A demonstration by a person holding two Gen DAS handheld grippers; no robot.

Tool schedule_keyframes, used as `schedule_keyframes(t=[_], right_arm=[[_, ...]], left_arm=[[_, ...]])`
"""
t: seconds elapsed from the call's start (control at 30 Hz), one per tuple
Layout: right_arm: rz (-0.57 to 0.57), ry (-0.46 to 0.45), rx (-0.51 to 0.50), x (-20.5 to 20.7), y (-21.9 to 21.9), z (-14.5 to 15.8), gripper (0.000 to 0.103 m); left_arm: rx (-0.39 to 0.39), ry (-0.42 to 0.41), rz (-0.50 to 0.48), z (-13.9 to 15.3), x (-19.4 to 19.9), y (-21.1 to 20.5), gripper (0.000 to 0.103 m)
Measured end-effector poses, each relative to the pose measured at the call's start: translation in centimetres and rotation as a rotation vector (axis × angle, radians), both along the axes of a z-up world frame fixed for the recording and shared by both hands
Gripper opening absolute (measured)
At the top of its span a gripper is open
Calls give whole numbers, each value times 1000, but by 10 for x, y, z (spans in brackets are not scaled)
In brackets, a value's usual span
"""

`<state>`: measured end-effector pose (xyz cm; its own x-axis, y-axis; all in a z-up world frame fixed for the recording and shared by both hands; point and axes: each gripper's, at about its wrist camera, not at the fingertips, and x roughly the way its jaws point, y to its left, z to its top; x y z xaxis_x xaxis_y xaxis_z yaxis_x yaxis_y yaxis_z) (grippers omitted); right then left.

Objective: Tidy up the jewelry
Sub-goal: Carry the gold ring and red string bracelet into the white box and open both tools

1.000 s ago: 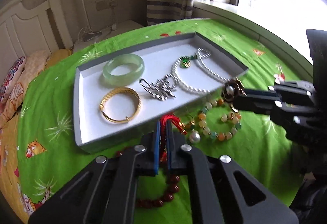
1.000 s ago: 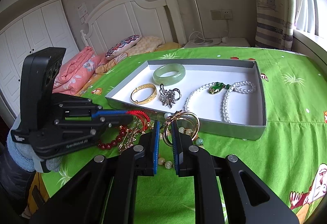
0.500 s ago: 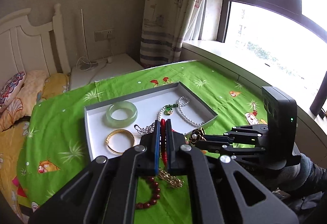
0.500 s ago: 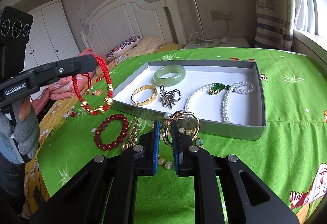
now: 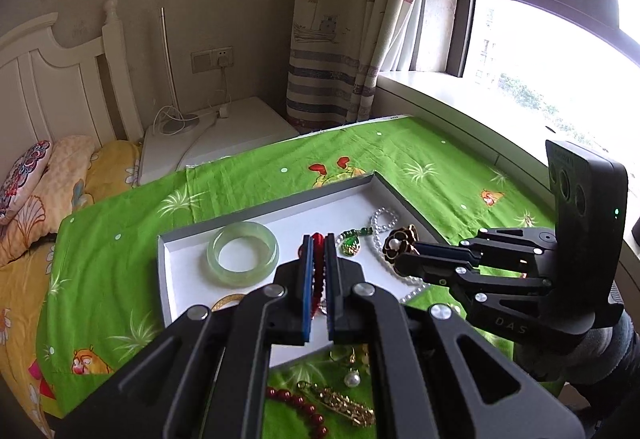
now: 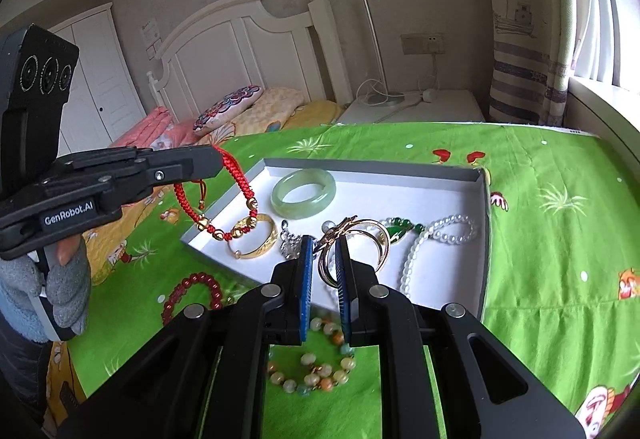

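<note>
My left gripper (image 5: 319,239) is shut on a red cord bracelet (image 6: 236,179) with gold beads and holds it above the near left corner of the white tray (image 6: 372,171). My right gripper (image 6: 323,245) is shut on a gold ring brooch with a pearl flower (image 5: 400,243) and holds it over the tray's near edge. In the tray lie a jade bangle (image 6: 303,193), a gold bangle (image 6: 256,239), a silver brooch (image 6: 289,242) and a pearl necklace with a green pendant (image 6: 432,239).
On the green cloth (image 6: 560,239) in front of the tray lie a dark red bead bracelet (image 6: 192,295), a pastel bead bracelet (image 6: 316,371), a gold chain (image 5: 344,403) and a pearl earring (image 5: 352,379). A bed headboard (image 6: 248,43) and a white bedside table (image 6: 412,107) stand behind.
Both grippers have risen and moved over the tray. The left one lifted the red cord bracelet off the cloth; the right one lifted the gold brooch from the cloth over the tray's edge.
</note>
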<state>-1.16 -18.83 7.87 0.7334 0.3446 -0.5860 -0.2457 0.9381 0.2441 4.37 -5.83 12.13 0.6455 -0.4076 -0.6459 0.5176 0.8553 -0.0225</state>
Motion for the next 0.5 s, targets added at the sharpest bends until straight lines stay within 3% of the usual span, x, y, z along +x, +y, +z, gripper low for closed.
schedule_keyframes(t=[0.2, 0.5], right_arm=[[-32, 120, -16, 68, -16, -11, 13], [-47, 269, -158, 131, -1, -38, 13]], left_arm=[[-10, 57, 64, -23, 49, -14, 5], [-10, 142, 120, -59, 94, -25, 5]])
